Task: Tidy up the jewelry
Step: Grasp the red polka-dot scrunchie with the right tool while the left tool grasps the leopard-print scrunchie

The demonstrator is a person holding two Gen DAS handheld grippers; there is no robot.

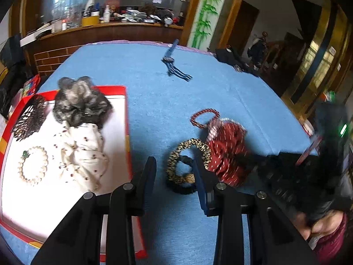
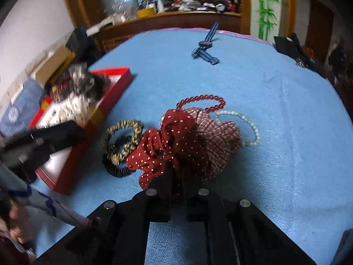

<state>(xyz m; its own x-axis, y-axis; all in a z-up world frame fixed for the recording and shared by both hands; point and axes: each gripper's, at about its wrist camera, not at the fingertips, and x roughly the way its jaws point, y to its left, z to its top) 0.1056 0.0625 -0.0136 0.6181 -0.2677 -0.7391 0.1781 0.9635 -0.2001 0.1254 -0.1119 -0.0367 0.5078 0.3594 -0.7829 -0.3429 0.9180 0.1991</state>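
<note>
Daylight from rear windows; fisheye-bent, dark edges; motion blur at sides.

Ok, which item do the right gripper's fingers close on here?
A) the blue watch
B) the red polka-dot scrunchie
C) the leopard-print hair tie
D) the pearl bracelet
B: in the right wrist view the right gripper has its fingers nearly together, pinching a fold of the red polka-dot scrunchie.

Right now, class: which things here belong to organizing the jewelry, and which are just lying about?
Belonging:
red tray
polka-dot scrunchie
red bead bracelet
pearl bracelet
leopard hair tie
watch

Lying about:
counter clutter
black bag
</note>
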